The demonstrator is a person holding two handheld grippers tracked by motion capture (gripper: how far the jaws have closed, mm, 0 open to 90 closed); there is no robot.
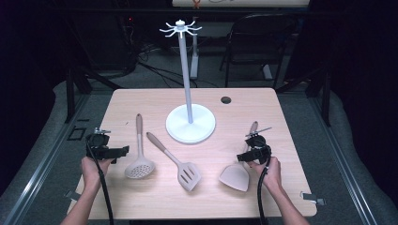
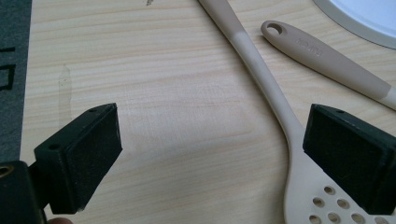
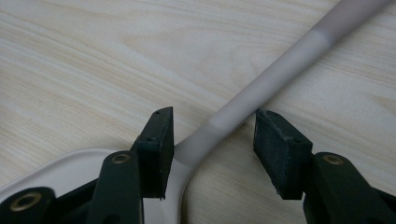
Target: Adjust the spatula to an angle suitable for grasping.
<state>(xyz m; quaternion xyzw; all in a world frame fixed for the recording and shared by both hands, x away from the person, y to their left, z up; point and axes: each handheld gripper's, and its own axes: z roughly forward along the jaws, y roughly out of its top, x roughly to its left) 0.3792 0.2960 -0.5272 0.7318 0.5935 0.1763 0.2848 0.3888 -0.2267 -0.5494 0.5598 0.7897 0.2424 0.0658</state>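
From the high view, we hold a gripper in each hand at the near edge of the wooden table point(image 1: 141, 101). Our right gripper point(image 1: 254, 149) sits over the neck of a solid turner point(image 1: 237, 174) lying at the table's right, its handle pointing away from us. Our left gripper point(image 1: 107, 151) hovers just left of a slotted skimmer spoon point(image 1: 139, 161). A slotted spatula point(image 1: 180, 165) lies between the two, and a white hanging stand point(image 1: 187, 89) with hooks at its top rises behind them.

In the left gripper view, our left gripper point(image 2: 210, 154) stands wide apart over bare wood, holding nothing; the skimmer spoon point(image 2: 280, 112) runs under its right jaw, and the spatula's handle point(image 2: 322, 56) lies beyond.

In the right gripper view, our right gripper point(image 3: 212, 144) straddles the turner point(image 3: 261, 88) where the handle meets the blade. The left jaw touches or nearly touches the neck; the right jaw stands clear, so the jaws are partly open and not yet clamped.

We judge the risk to be in the closing: the neck sits off-centre, so a squeeze could push the turner sideways or roll it. A grip this close to the blade may also let the long handle swing when lifted, making its hanging hole hard to bring to a hook.
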